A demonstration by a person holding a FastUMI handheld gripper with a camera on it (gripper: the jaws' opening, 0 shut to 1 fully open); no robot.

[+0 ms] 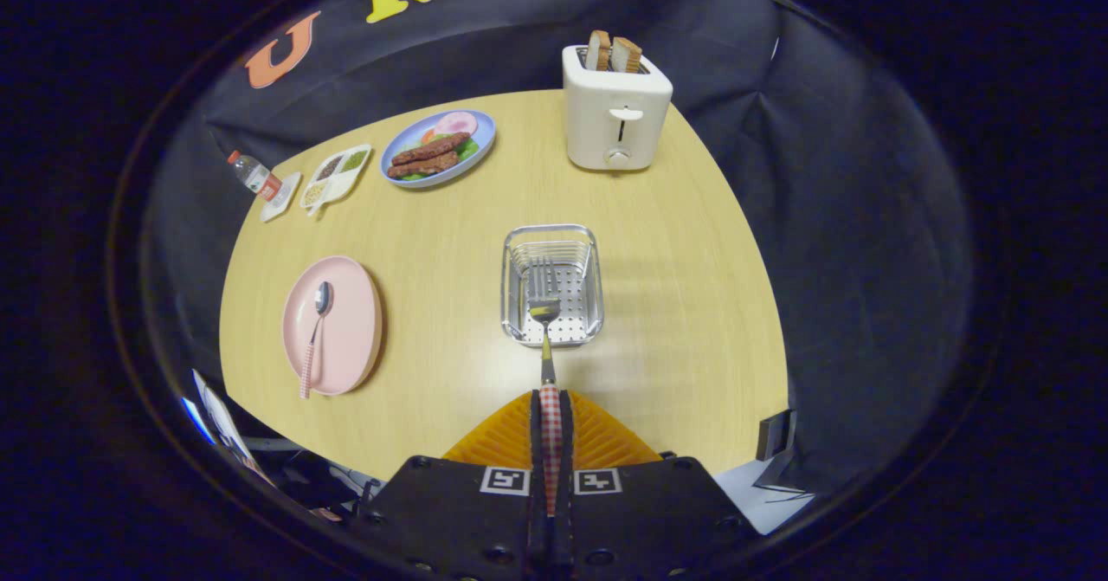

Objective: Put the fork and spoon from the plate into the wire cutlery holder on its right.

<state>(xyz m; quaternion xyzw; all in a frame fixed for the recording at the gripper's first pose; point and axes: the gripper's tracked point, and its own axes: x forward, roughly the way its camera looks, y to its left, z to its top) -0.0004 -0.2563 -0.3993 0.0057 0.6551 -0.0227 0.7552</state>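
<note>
Gripper (550, 412): fingers clamped on the fork's checked handle.
Fork (544, 304): tines out ahead of the fingers, over the wire cutlery holder (518, 304).
Spoon (315, 326): lying on the pink plate (351, 330), left of the holder.
Surface: light wooden table (675, 304) with a white toaster (615, 118) holding bread, a blue plate of food (480, 144), a divided condiment dish (336, 178), a small bottle (254, 174).
Room: black cloth wall (831, 174) behind.
</note>
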